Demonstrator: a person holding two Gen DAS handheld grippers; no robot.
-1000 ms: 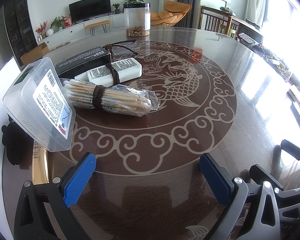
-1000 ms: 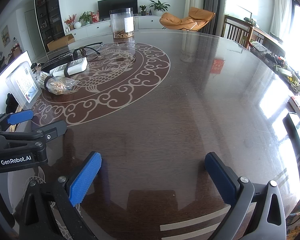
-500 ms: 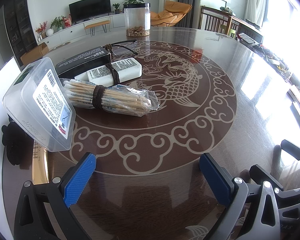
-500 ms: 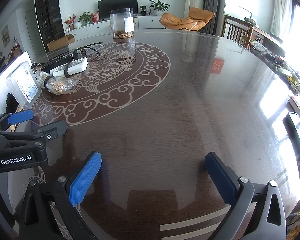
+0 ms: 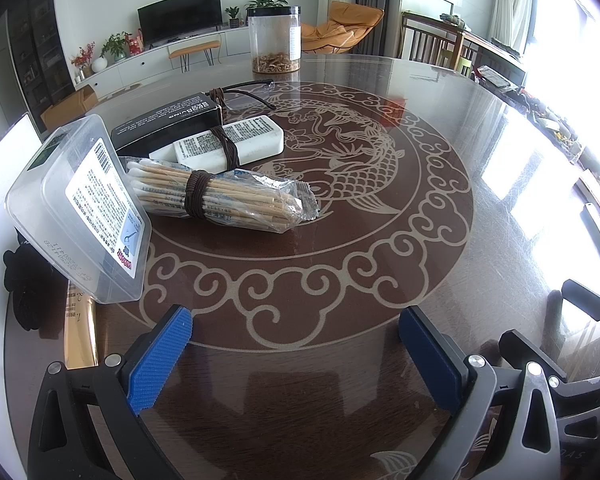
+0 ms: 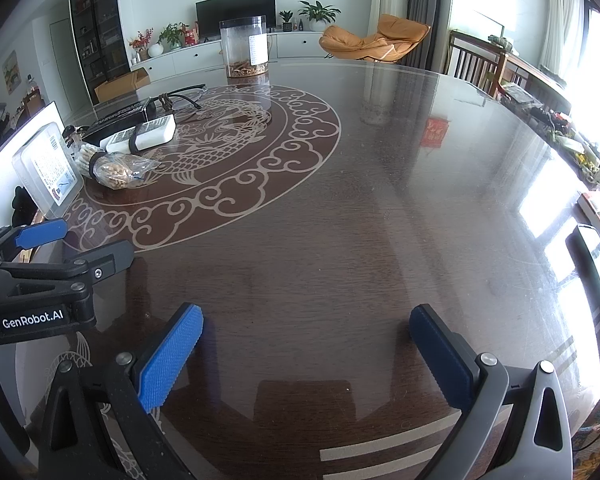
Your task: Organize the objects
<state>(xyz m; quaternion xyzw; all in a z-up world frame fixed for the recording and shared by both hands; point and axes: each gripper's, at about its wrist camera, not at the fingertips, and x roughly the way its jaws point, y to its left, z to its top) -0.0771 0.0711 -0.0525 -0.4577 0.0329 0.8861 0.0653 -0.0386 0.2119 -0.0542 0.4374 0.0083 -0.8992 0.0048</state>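
A clear plastic box (image 5: 80, 216) with a white label stands tilted at the table's left edge. Beside it lies a bag of cotton swabs (image 5: 220, 196) tied with brown cord. Behind that are a white box (image 5: 228, 146) bound with cord and a black box (image 5: 168, 120). My left gripper (image 5: 296, 336) is open and empty, low over the table, short of the swabs. My right gripper (image 6: 306, 332) is open and empty over bare table to the right. The same objects show far left in the right wrist view: the clear box (image 6: 46, 168), the swabs (image 6: 116, 166), the white box (image 6: 142, 134).
A tall clear jar (image 5: 274, 40) stands at the far side of the round table (image 5: 480, 184). Black glasses (image 5: 252, 92) lie behind the black box. A dark cloth (image 5: 20, 284) sits at the left edge. My left gripper's body (image 6: 40, 272) shows left in the right wrist view.
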